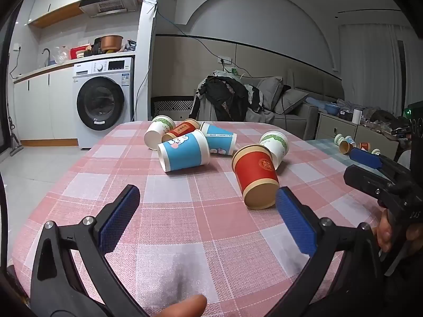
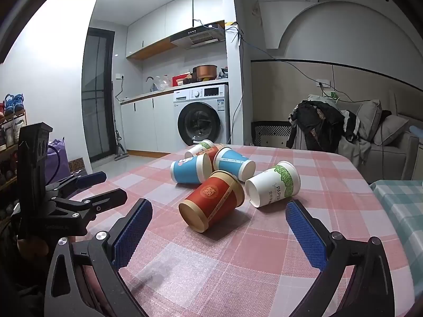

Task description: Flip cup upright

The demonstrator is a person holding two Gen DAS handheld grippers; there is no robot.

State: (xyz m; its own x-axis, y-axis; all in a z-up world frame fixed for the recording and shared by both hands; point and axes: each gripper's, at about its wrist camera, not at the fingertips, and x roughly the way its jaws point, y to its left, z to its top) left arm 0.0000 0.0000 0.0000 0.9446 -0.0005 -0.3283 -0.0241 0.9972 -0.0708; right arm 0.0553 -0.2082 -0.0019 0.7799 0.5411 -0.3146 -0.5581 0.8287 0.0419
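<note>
The red cup (image 2: pixel 211 202) lay on its side on the checked tablecloth (image 2: pixel 330 211), nearest of six, its base toward the grippers and its mouth pointing away. The left gripper (image 1: pixel 208 219) and right gripper (image 2: pixel 219 227) both gaped wide, holding nothing. Only the right view showed the shoe rack (image 2: pixel 10 121).

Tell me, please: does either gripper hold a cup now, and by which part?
Nothing is held. The left gripper and the right gripper both have open jaws with only tablecloth between them; the red cup lies on its side, untouched.
</note>
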